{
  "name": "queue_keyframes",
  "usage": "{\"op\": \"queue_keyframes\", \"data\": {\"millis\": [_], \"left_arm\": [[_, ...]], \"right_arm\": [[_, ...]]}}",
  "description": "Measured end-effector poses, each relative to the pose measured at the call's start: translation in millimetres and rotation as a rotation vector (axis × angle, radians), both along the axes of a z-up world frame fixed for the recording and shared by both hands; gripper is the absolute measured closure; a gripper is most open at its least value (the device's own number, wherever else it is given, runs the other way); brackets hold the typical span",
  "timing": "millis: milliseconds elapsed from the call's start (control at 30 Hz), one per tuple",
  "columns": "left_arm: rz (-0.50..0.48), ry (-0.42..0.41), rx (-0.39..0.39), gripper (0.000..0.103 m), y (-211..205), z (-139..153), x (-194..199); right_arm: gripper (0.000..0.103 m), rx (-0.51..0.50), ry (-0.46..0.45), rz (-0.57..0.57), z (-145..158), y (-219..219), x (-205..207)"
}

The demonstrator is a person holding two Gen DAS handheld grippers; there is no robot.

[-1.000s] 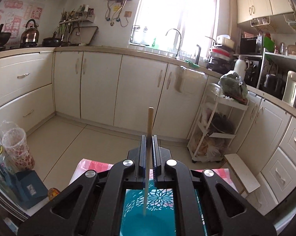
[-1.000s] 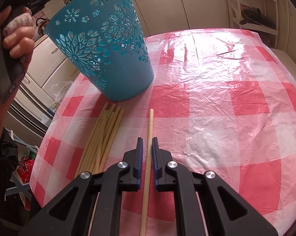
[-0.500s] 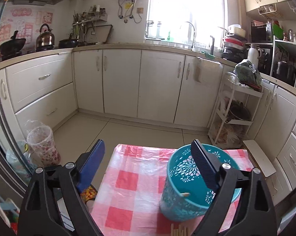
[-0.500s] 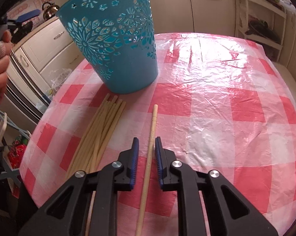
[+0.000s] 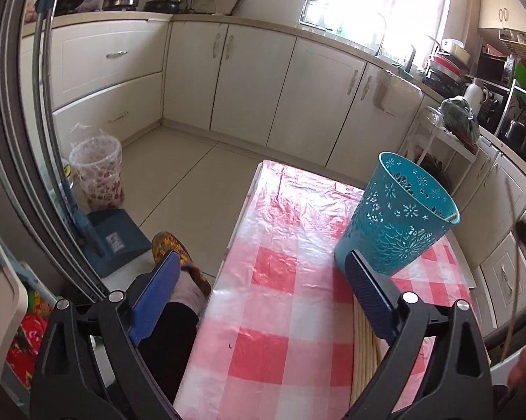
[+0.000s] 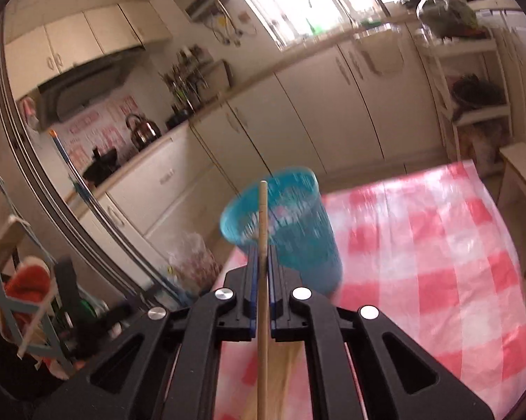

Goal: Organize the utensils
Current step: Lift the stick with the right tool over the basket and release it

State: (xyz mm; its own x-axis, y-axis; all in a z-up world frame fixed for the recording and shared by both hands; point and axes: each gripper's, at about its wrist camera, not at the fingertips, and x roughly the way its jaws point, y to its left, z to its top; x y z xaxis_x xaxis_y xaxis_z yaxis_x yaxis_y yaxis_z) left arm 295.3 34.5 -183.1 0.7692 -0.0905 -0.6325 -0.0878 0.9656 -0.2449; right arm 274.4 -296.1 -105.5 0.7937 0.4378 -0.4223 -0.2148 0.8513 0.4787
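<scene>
A teal cut-out basket [image 5: 399,224] stands on the red-and-white checked tablecloth [image 5: 284,280], with a chopstick tip [image 5: 452,216] showing at its rim. My left gripper [image 5: 263,257] hangs over the table's left side. Its jaws are opening wide with nothing between them. A bundle of wooden chopsticks [image 5: 366,350] lies under its right finger. My right gripper [image 6: 263,248] is shut on a single chopstick [image 6: 263,203], held up in the air and pointing at the blurred basket [image 6: 298,238]. More chopsticks [image 6: 287,367] lie on the cloth below it.
Cream kitchen cabinets line the far walls. On the floor to the left are a plastic-lined floral bin [image 5: 97,175] and a blue dustpan [image 5: 112,241]. A patterned slipper [image 5: 179,255] shows by the table's left edge. A white rack [image 5: 448,147] stands behind the basket.
My left gripper let its chopstick go into the basket, opened wide and swung left and down. My right gripper closed on the single chopstick and lifted it off the table.
</scene>
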Motion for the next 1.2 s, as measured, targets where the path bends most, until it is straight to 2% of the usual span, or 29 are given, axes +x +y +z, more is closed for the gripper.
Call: {"op": "queue_keyframes", "data": {"millis": [133, 267, 400, 667, 733, 767, 833, 933, 1033, 1067, 1133, 1200], "left_arm": [[-0.011, 0.002, -0.02, 0.012, -2, -4, -12], [-0.035, 0.016, -0.028, 0.012, -8, -8, -18], [-0.035, 0.034, -0.045, 0.012, -7, -14, -23], [-0.032, 0.052, -0.067, 0.012, -5, -19, -21], [-0.037, 0.05, -0.062, 0.012, -9, -18, -22], [-0.038, 0.049, -0.062, 0.012, -10, -16, -22], [-0.043, 0.047, -0.063, 0.012, -12, -14, -24], [-0.048, 0.04, -0.061, 0.012, -14, -10, -28], [-0.051, 0.034, -0.06, 0.012, -15, -6, -34], [-0.051, 0.033, -0.058, 0.012, -15, -5, -36], [-0.052, 0.033, -0.058, 0.012, -14, -4, -39], [-0.052, 0.036, -0.055, 0.011, -13, -4, -43]], "right_arm": [[0.097, 0.013, -0.215, -0.064, 51, 24, 41], [0.097, -0.057, -0.324, -0.203, 50, 43, 89], [0.097, -0.112, -0.293, -0.284, 23, 49, 114], [0.096, -0.201, -0.226, -0.247, -12, 57, 111], [0.093, -0.211, -0.206, -0.228, -15, 57, 110], [0.085, -0.213, -0.197, -0.217, -16, 56, 109], [0.081, -0.21, -0.186, -0.203, -15, 54, 106], [0.08, -0.2, -0.212, -0.207, 0, 46, 90], [0.075, -0.168, -0.263, -0.231, 22, 33, 55], [0.069, -0.159, -0.267, -0.24, 27, 28, 42], [0.064, -0.148, -0.238, -0.247, 26, 22, 15], [0.064, -0.162, -0.151, -0.217, 9, 23, -7]]}}
